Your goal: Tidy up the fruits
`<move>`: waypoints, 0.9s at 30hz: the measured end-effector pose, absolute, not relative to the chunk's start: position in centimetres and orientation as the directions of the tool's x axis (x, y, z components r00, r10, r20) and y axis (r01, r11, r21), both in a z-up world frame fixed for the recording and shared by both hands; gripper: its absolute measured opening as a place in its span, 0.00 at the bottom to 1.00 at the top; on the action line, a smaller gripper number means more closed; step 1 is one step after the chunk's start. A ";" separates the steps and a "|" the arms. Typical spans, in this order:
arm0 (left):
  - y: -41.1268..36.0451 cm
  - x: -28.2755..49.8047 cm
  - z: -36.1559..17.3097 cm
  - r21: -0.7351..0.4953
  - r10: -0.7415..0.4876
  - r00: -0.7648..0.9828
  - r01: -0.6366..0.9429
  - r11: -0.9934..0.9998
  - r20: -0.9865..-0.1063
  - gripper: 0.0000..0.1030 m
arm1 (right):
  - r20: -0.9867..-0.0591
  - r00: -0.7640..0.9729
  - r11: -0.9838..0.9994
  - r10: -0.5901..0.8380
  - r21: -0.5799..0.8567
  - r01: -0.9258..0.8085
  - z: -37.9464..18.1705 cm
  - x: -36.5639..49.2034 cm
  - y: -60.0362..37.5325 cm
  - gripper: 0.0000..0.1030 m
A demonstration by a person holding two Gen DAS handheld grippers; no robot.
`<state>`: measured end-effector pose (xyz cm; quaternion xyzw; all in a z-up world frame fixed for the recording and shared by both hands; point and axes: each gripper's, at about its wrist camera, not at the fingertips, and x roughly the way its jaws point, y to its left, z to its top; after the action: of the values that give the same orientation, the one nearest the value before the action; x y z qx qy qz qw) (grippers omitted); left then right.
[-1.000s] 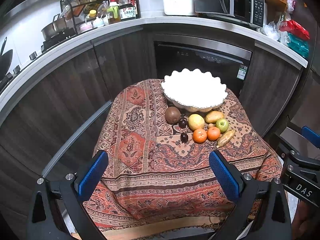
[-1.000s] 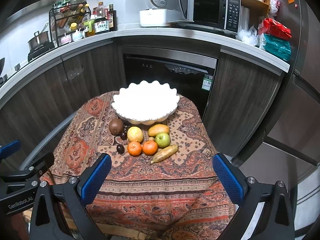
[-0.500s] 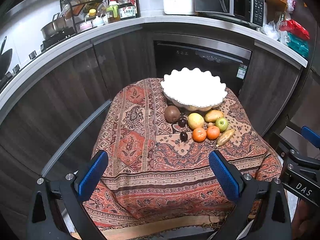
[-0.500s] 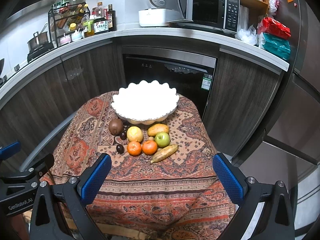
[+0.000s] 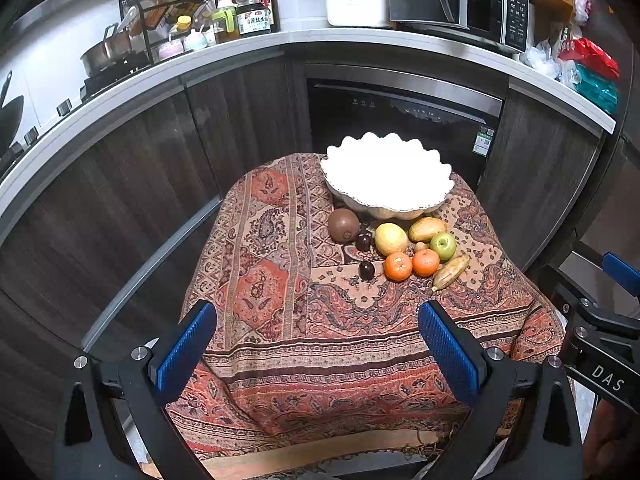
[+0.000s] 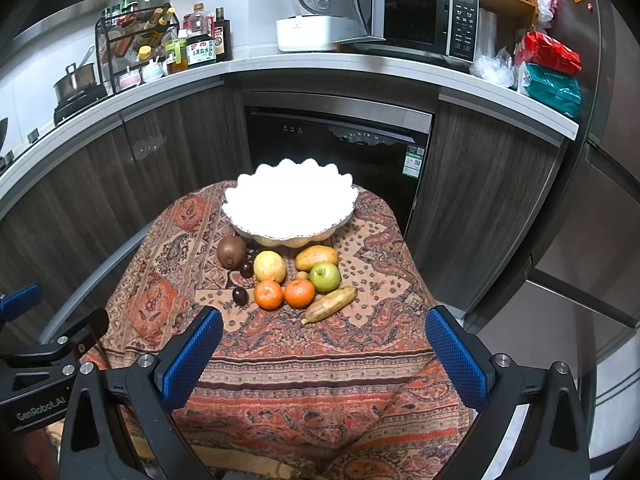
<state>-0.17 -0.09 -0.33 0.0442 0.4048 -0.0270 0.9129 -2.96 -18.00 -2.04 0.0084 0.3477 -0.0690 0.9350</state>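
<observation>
A white scalloped bowl (image 5: 386, 176) (image 6: 290, 206) stands at the far end of a small table under a patterned cloth (image 5: 280, 280) (image 6: 360, 340). In front of the bowl lies a cluster of fruit: a brown kiwi (image 5: 343, 225) (image 6: 231, 251), a yellow lemon (image 5: 390, 238) (image 6: 270, 266), a mango (image 5: 426, 229) (image 6: 316, 257), a green apple (image 5: 443, 246) (image 6: 325, 277), two oranges (image 5: 398, 266) (image 6: 268, 294), a small banana (image 5: 450, 272) (image 6: 330, 304) and two dark plums (image 5: 366, 270) (image 6: 240, 295). My left gripper (image 5: 316, 352) and right gripper (image 6: 322, 354) both hover open over the near part of the table, holding nothing.
Dark cabinets and a built-in dishwasher (image 6: 340, 148) stand behind the table. The counter above carries a spice rack (image 5: 172, 20), bottles, a rice cooker (image 6: 308, 28) and a microwave (image 6: 420, 24). A fridge (image 6: 600, 200) stands on the right.
Both views have shifted very slightly; the table and fruit appear a little closer. The fruit and bowl have not moved, and both grippers stay open.
</observation>
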 end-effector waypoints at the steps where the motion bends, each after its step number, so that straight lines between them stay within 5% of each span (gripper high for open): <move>1: -0.1 -0.1 -0.3 0.059 -0.014 0.671 0.085 0.995 -0.742 0.99 | -0.651 0.749 0.990 -0.123 -0.032 0.135 -2.0 -3.0 -18.0 0.99; 27: 0.0 -0.1 -0.8 0.059 -0.013 0.666 0.085 0.995 -0.746 0.99 | -0.657 0.743 0.989 -0.127 -0.030 0.143 -2.4 -2.9 -18.1 0.99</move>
<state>-0.09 -0.04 -0.79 0.0441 0.4080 -0.0267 0.9115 -2.94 -18.13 -2.40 0.0111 0.3511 -0.0724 0.9335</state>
